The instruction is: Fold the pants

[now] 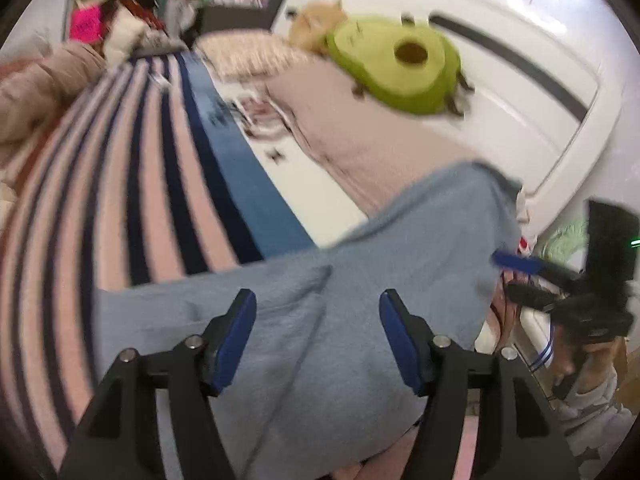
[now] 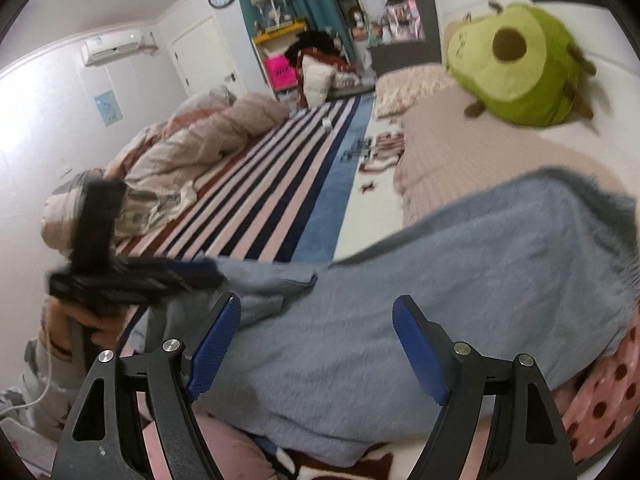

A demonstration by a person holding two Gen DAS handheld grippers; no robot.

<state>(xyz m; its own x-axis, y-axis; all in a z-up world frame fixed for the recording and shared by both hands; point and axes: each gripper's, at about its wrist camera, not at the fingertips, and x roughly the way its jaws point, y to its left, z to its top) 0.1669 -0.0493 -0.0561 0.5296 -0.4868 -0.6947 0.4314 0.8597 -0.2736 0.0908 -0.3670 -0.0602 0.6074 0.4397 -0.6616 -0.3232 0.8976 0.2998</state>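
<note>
A rumpled pink quilt (image 2: 192, 148) is heaped at the far left of the bed, beside the pink-and-navy striped blanket (image 2: 280, 188). The fuzzy grey-blue pants (image 2: 420, 300) lie across the near edge, their lower part cut off. The left gripper (image 1: 318, 340) hangs wide open over them, gripping nothing. The right gripper (image 2: 316, 346) gapes equally, empty. A blurred green avocado plush (image 2: 516, 60) sits far right.
</note>
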